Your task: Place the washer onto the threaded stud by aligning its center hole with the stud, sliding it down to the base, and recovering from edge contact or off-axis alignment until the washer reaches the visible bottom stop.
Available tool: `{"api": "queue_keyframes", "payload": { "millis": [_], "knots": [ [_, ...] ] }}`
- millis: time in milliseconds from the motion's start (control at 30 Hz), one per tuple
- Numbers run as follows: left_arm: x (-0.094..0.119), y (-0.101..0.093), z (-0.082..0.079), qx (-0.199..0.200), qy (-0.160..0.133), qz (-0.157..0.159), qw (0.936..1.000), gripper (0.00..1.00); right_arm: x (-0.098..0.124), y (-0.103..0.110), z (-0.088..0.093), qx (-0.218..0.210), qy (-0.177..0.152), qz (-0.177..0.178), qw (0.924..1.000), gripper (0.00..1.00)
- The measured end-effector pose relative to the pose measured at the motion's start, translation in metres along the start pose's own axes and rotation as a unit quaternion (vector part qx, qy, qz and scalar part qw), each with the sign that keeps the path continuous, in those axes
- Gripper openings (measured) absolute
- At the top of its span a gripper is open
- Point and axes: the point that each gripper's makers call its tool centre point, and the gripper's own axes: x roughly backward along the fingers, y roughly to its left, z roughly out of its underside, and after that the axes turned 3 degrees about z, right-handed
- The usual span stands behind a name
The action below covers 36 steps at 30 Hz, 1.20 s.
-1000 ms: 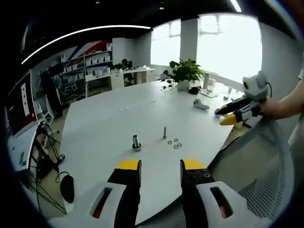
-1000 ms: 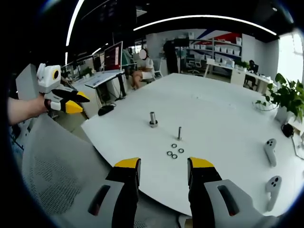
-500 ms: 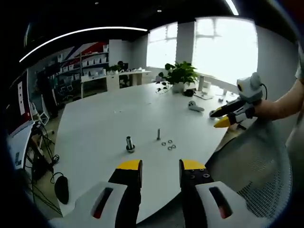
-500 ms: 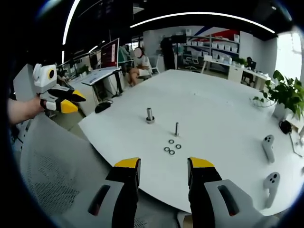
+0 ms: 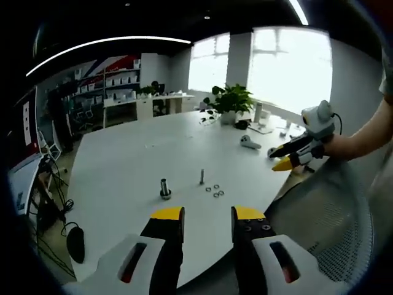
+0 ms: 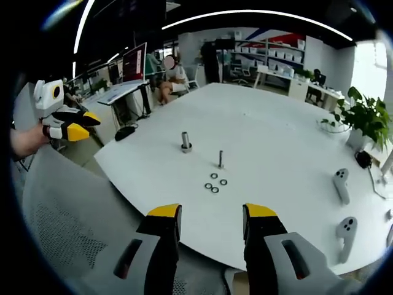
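Hovering well back from the table (image 6: 282, 141), both sets of jaws spread, empty; risking nudging a washer (image 6: 215, 189) aside, missing the thin stud (image 6: 220, 158).

Matt white table (image 6: 288, 141), shiny metal stud (image 6: 220, 159), metal washers (image 6: 214, 184)

We see a bright office room lit by daylight from large windows (image 5: 288, 67), which are blown out to plain white in the left gripper view. A long ceiling light strip (image 6: 245, 13) bends into an arc, showing strong fisheye distortion toward the edges. The white table (image 6: 276, 141) reflects light evenly, with only soft, faint shadows. The ceiling is dark. Distant shelves look slightly soft; small parts are hard to resolve.
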Motion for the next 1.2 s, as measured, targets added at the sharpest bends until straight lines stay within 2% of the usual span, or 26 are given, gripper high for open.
{"api": "queue_keyframes", "payload": {
  "millis": [67,200,300,433,567,867,1033,1200],
  "knots": [
    [0.001,-0.002,-0.002,0.015,-0.007,0.01,0.9998,0.27,0.0,-0.002,0.002,0.0,0.005,0.006,1.0,0.42],
    [0.001,-0.003,-0.004,0.016,-0.013,0.013,0.9997,0.29,-0.001,-0.003,0.004,0.006,0.012,0.008,0.9999,0.42],
    [-0.001,-0.009,-0.002,0.01,-0.005,0.021,0.9997,0.29,0.0,-0.004,0.006,0.005,0.013,0.012,0.9998,0.42],
    [0.0,-0.012,-0.004,-0.004,-0.01,0.022,0.9997,0.29,0.0,-0.008,0.009,0.004,0.021,0.019,0.9996,0.42],
    [-0.002,-0.012,-0.001,0.008,-0.004,0.033,0.9994,0.29,-0.001,-0.008,0.011,0.009,0.027,0.021,0.9994,0.42],
    [-0.003,-0.01,0.003,0.002,0.007,0.028,0.9996,0.29,-0.003,-0.007,0.012,0.008,0.031,0.015,0.9994,0.42],
    [-0.001,-0.008,0.002,0.004,0.001,0.026,0.9996,0.3,-0.001,-0.009,0.008,-0.003,0.023,0.021,0.9995,0.42],
    [-0.002,-0.008,0.001,0.005,0.0,0.027,0.9996,0.31,-0.003,-0.005,0.01,0.002,0.032,0.013,0.9994,0.42]
  ]
}}
